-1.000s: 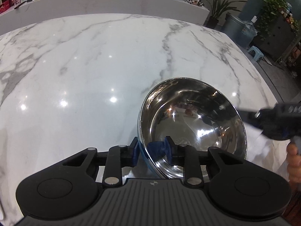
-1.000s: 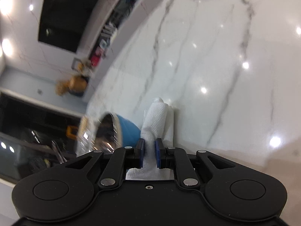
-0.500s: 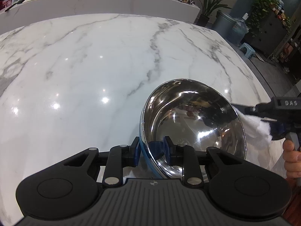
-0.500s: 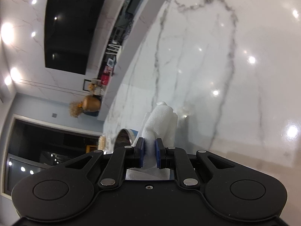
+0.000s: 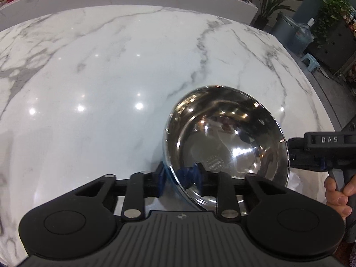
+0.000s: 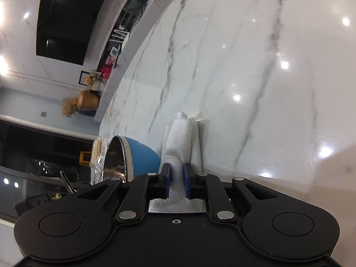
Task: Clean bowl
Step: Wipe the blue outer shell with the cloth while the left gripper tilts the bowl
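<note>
The letters "DAS" stood in white on the black right gripper (image 5: 320, 155); the round stamp inside the bowl (image 5: 227, 138) was unreadable.

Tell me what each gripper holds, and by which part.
The left gripper clamps the bowl by its near rim, one finger inside, one outside. The right gripper pinches the paper towel at its near end.

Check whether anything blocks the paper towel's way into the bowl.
Nothing visible does. The left gripper clamps the near rim of the bowl, tilting its open side up. The right gripper holds the paper towel just outside the bowl's blue wall; only the rim lies between them.
</note>
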Motion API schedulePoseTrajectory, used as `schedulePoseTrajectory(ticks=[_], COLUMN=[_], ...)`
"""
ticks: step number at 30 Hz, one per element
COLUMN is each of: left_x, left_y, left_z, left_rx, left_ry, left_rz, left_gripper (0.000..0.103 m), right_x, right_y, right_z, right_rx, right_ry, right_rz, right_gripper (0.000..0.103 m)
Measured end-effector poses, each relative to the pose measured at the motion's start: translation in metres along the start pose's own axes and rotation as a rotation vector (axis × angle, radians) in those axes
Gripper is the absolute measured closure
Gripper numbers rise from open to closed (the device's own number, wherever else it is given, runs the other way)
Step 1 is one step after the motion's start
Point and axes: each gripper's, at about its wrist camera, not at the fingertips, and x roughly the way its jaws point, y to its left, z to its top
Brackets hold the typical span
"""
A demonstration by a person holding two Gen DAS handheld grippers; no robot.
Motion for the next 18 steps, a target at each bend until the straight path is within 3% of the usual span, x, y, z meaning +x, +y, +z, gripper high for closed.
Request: schedulePoseTrajectory(ticks=[8,13,18], left_x=[0.004,0.009,0.012], left_y=[0.0,-0.004,-0.008], left_z=[0.007,0.009,0.01], left_rx=[0.049,0.127,0.136], left_ry=[-0.056,-0.128,-0.139], left_rz=[0.012,0.02,0.012], left_gripper=[0.085,0.082,0.078], right_x=[-0.001,-0.023,-0.035], right_y=[0.007,0.003,-0.003], right_z=[0.003,0.006,0.007], right_rx=[-0.012,0.019,0.05], right_ry=[-0.007,-0.108,-0.175], right_rz=[0.014,0.143,0.213], right_gripper=[0.091,0.091,0.091])
